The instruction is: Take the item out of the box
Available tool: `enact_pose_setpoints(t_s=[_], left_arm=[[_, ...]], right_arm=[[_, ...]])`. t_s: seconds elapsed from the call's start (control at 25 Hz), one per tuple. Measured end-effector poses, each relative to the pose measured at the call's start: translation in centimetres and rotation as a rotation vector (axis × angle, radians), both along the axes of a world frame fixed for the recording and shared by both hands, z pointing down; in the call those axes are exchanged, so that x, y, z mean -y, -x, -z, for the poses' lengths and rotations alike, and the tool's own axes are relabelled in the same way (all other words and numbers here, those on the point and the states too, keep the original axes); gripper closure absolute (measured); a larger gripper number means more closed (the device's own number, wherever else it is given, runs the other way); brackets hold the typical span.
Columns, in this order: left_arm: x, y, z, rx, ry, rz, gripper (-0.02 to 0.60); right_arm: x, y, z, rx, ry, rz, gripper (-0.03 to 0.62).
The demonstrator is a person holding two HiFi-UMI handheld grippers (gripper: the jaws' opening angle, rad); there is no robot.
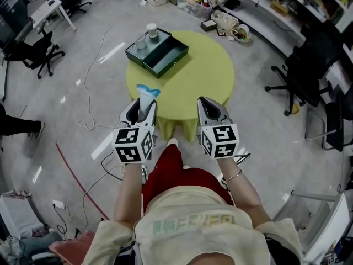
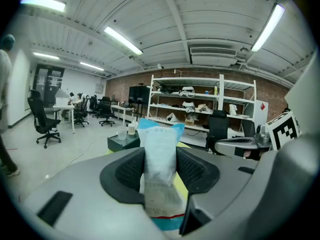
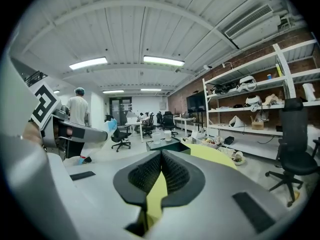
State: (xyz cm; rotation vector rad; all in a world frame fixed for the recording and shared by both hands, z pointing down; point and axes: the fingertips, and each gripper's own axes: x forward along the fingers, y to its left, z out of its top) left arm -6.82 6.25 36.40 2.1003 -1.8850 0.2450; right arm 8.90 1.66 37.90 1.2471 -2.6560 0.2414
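My left gripper (image 1: 143,107) is shut on a white and blue packet (image 1: 146,97) and holds it upright over the near edge of the round yellow table (image 1: 209,76). The packet (image 2: 160,169) stands pinched between the pads in the left gripper view. A dark green box (image 1: 157,51) lies open at the table's far left, with two cups (image 1: 151,32) on its lid side; its tray looks empty. The same box (image 2: 123,140) shows beyond the packet, and the box (image 3: 170,145) appears ahead in the right gripper view. My right gripper (image 1: 212,111) is shut with nothing in it, to the right of the left one.
Office chairs (image 1: 300,73) stand right of the table and another chair (image 1: 33,51) at the left. Cluttered trays (image 1: 229,24) and benches run along the back. Cables (image 1: 91,123) trail across the floor. A person (image 3: 78,109) stands at the far left in the right gripper view.
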Motion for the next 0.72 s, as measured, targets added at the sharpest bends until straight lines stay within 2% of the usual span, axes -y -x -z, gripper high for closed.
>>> enact_pose_setpoints(t_s=[0.2, 0.72], left_arm=[[-1.8, -0.5, -0.1, -0.007, 0.001, 0.009, 0.382], [-5.0, -1.3, -0.9, -0.014, 0.029, 0.021, 0.382]], right_arm=[[-1.6, 0.0, 0.1, 0.013, -0.001, 0.026, 0.557], [-4.1, -1.2, -0.5, 0.043, 0.038, 0.021, 0.557]])
